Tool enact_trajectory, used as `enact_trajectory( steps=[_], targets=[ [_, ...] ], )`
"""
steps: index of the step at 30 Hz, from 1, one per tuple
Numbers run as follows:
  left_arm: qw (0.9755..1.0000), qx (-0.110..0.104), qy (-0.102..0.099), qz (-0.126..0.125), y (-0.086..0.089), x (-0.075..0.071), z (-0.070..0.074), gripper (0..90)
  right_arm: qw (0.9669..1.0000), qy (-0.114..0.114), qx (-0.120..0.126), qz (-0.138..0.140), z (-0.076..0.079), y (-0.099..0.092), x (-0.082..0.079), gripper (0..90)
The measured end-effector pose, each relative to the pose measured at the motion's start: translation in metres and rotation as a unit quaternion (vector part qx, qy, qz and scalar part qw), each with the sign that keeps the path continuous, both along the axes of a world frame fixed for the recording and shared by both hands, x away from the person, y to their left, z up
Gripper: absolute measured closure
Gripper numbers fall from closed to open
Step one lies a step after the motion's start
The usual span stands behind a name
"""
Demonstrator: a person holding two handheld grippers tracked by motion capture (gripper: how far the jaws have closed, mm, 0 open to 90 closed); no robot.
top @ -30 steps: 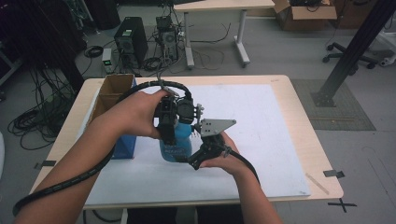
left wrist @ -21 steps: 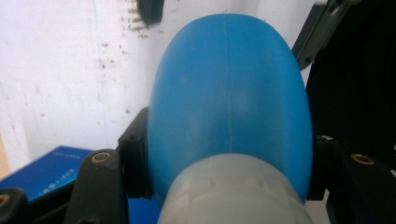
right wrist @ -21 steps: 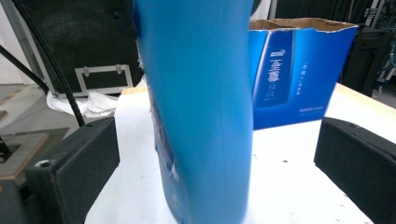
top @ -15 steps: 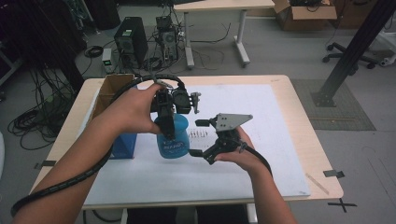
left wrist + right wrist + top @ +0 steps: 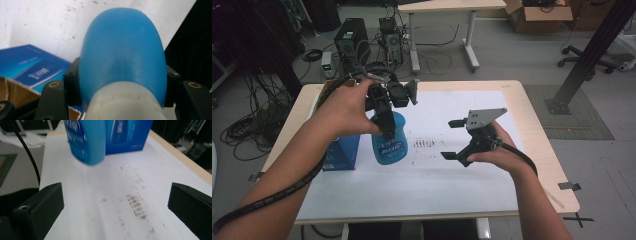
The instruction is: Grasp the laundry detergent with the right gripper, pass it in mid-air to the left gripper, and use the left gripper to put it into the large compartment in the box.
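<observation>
Black jaws of the left gripper (image 5: 384, 117) clamp the neck end of a blue bottle (image 5: 389, 142), one pad on each side of its shoulder; in the left gripper view the pads press the blue plastic just beyond a pale cap (image 5: 125, 102), and the bottle's rounded body bulges away from the camera toward the white sheet. In the high view the bottle hangs neck-up from that gripper, its long axis close to upright, its base over the white sheet (image 5: 432, 170) that covers the table (image 5: 537, 145). In the right gripper view the base appears clear of the sheet, though blur makes this uncertain. A blue box (image 5: 342, 152) stands just beside and behind it, on the person's left, at the edge of a cardboard carton.

To the bottle's right, apart from it, the right gripper (image 5: 456, 140) lies level in the right hand, jaws spread wide with nothing between them. Its own view looks along the sheet at the bottle's lower part (image 5: 86, 142), with the box (image 5: 128, 135) behind and a patch of brown specks (image 5: 136, 206) on the paper between.

So the bottle lies across from the free gripper, roughly along the line its jaws point, upright and crosswise to that line. Any handover or two-handed work would, I judge, call for the right gripper to travel leftward toward the bottle's body, below the left gripper's hold.
</observation>
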State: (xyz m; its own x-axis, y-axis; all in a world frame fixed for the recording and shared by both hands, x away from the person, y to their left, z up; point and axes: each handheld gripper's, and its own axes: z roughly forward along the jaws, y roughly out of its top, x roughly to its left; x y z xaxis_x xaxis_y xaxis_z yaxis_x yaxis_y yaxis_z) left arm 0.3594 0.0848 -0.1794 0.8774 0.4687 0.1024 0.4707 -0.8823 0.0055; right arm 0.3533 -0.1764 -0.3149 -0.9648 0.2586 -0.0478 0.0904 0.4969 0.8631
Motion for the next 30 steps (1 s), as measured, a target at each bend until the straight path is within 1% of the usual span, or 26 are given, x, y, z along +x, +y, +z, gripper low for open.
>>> enact_trajectory(
  steps=[3,7,9,13,16,17,18,21,23,24,26,30],
  targets=[
    [0.9996,-0.010,-0.006,0.028,0.008,0.003,0.009,38.0,0.9993,0.003,-0.036,-0.001,0.008,-0.009,0.004,0.8],
    [0.9982,-0.013,-0.008,0.057,0.018,0.007,0.020,38.0,0.9968,0.007,-0.080,-0.004,0.018,-0.017,0.009,1.4],
    [0.9968,-0.017,-0.008,0.078,0.024,0.009,0.025,38.0,0.9951,0.013,-0.098,-0.004,0.022,-0.021,0.012,1.5],
    [0.9942,-0.021,-0.011,0.105,0.038,0.013,0.034,38.0,0.9913,0.017,-0.130,-0.008,0.030,-0.026,0.016,1.9],
    [0.9918,-0.022,-0.012,0.125,0.050,0.017,0.041,38.0,0.9875,0.019,-0.156,-0.011,0.035,-0.028,0.019,2.2],
    [0.9907,-0.022,-0.012,0.134,0.055,0.018,0.043,38.0,0.9858,0.020,-0.166,-0.013,0.036,-0.029,0.019,2.2],
    [0.9889,-0.023,-0.012,0.146,0.059,0.020,0.045,38.0,0.9843,0.020,-0.175,-0.012,0.037,-0.030,0.020,2.3],
    [0.9840,-0.021,-0.012,0.177,0.074,0.025,0.052,38.0,0.9777,0.027,-0.208,-0.013,0.039,-0.031,0.022,2.4],
    [0.9806,-0.022,-0.014,0.194,0.082,0.027,0.056,38.0,0.9741,0.033,-0.223,-0.012,0.041,-0.032,0.022,2.6],
    [0.9787,-0.023,-0.013,0.203,0.087,0.029,0.058,38.0,0.9728,0.034,-0.229,-0.011,0.042,-0.032,0.022,2.6],
    [0.9757,-0.024,-0.012,0.217,0.095,0.031,0.063,38.0,0.9703,0.038,-0.239,-0.008,0.044,-0.032,0.022,2.6],
    [0.9682,-0.034,-0.011,0.248,0.110,0.035,0.070,38.0,0.9660,0.043,-0.255,-0.005,0.046,-0.031,0.023,2.7]
  ],
)
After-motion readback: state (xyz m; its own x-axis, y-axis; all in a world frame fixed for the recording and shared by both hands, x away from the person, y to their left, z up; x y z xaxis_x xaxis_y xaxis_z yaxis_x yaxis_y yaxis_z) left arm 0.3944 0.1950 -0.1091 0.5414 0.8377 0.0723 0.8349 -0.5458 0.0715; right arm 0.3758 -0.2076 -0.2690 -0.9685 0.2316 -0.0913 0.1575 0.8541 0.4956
